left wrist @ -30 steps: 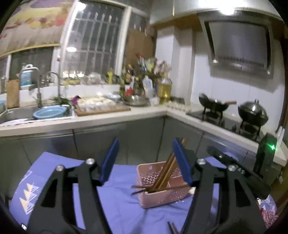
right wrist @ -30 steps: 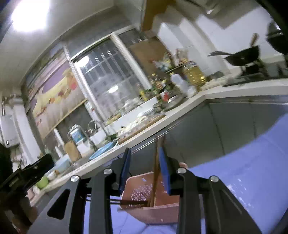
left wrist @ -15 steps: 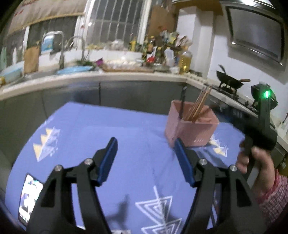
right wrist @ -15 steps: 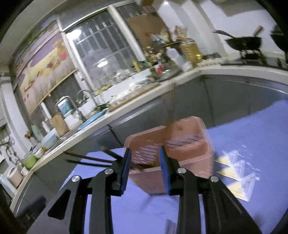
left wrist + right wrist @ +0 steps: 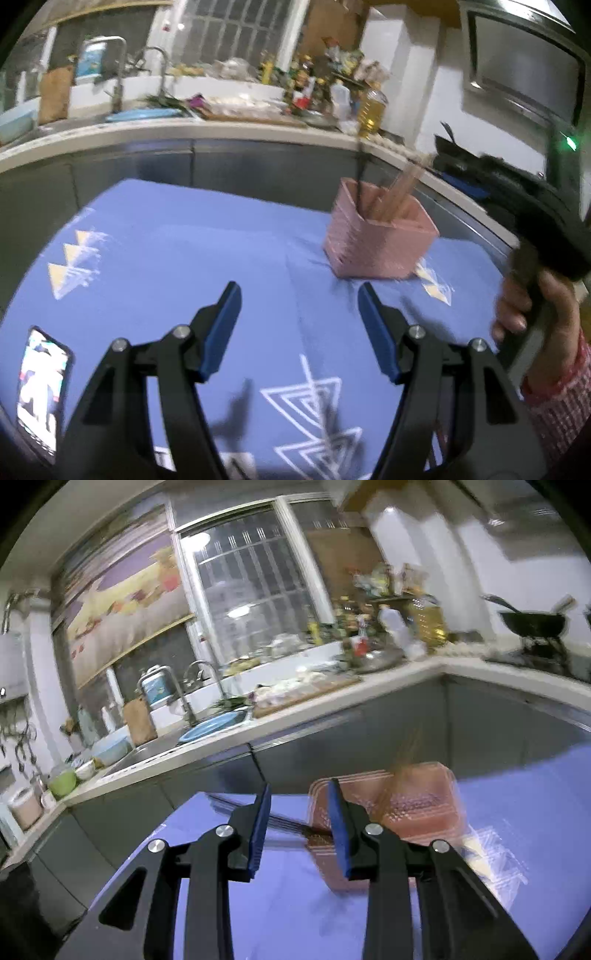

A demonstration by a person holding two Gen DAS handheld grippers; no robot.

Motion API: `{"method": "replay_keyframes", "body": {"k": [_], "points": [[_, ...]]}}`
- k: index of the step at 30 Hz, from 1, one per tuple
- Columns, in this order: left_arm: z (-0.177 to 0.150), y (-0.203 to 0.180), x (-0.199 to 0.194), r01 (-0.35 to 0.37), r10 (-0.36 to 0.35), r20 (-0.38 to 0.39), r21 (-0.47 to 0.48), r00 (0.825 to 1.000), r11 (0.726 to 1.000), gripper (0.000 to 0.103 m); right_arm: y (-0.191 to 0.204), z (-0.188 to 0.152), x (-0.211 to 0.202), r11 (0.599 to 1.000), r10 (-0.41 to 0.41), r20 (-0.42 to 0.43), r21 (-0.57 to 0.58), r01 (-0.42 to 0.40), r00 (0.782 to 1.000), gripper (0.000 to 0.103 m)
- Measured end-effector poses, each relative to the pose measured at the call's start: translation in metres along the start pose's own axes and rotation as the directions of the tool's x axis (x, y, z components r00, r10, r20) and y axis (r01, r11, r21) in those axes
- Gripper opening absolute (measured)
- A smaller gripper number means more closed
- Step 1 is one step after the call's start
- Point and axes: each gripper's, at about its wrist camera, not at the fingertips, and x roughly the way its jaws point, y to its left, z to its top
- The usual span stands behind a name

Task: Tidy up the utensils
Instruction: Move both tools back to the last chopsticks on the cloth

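A pink utensil basket [image 5: 380, 240] stands upright on a blue patterned tablecloth [image 5: 184, 251], at about one o'clock from the left gripper [image 5: 298, 306], which hangs above the cloth with its blue-padded jaws spread wide and nothing between them. Wooden chopsticks [image 5: 400, 188] and a dark-handled utensil [image 5: 360, 173] stand leaning inside the basket. At three o'clock in the left wrist view, a hand [image 5: 535, 314] in a red checked sleeve grips the handle of the right gripper [image 5: 299, 801], whose jaws stand parted and hold nothing; in its own blurred view the basket [image 5: 413, 805] sits just beyond its right finger. A lit phone [image 5: 40, 391] lies on the cloth at eight o'clock.
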Motion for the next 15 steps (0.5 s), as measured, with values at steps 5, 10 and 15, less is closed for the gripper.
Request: {"method": "replay_keyframes", "body": {"k": [5, 10, 15], "points": [[-0.028, -0.035, 0.023, 0.098, -0.09, -0.123, 0.06, 0.988, 0.993, 0.063, -0.05, -0.065, -0.038, 0.994, -0.098, -0.187, 0.037, 0.107, 0.977, 0.033], [-0.06, -0.074, 0.046, 0.176, -0.139, -0.262, 0.124, 0.955, 0.976, 0.055, -0.055, -0.145, -0.049, 0.995, -0.099, -0.447, -0.021, 0.1, 0.889, 0.033], [-0.072, -0.09, 0.062, 0.178, -0.127, -0.333, 0.129, 0.934, 0.975, 0.055, -0.023, -0.18, -0.056, 0.983, -0.13, -0.508, -0.178, 0.043, 0.852, 0.033]]}}
